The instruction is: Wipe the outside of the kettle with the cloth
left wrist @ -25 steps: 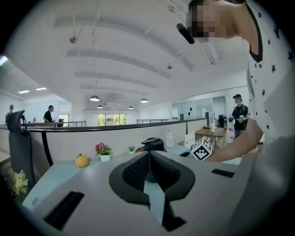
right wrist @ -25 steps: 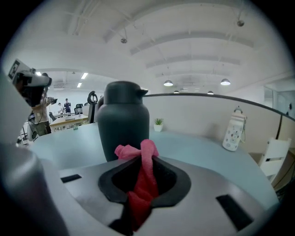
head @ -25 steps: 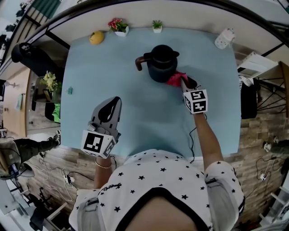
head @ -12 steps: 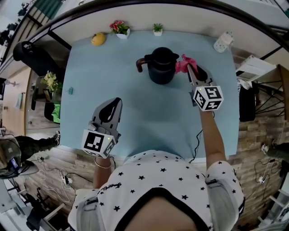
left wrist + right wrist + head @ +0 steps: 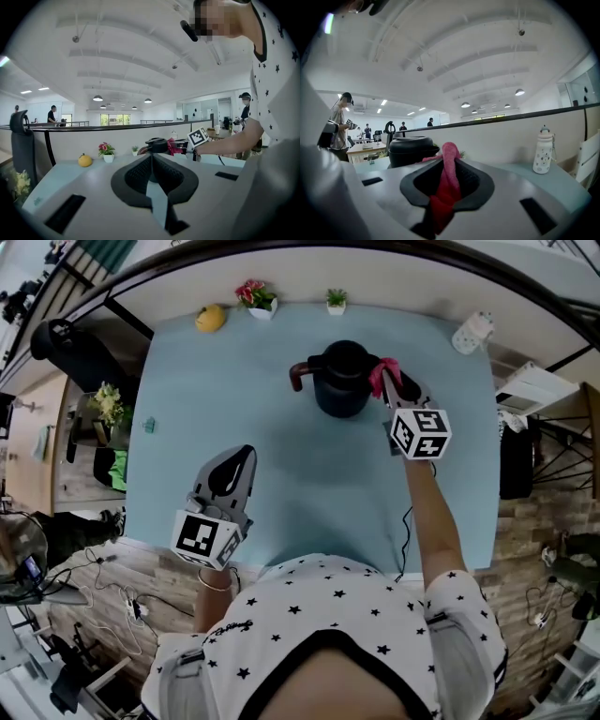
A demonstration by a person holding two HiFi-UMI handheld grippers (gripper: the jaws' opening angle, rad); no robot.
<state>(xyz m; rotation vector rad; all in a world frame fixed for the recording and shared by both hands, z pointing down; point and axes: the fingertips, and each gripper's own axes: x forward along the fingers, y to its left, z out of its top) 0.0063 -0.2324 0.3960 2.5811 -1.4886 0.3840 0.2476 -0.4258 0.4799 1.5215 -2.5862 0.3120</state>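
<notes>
— Where's the kettle?
— On the table, centre, toward the far edge. The cloth touches its right side, between the right gripper's jaws.
— And the left gripper?
— Near the front edge, left, well apart.

Pale blue rectangular tabletop, wide and mostly bare. Along its far edge, from left to right: round yellow fruit, small white pot of pink and red flowers just beside it, then tiny white pot with a green plant. At the far right corner, white spotted bottle with a cap. Near the left edge, well apart from the rest, small teal object, too small to identify. Beyond the far left corner, black office chair. Left of the table, bunch of pale yellow flowers. On the near side, wood-patterned floor with loose white cables.
</notes>
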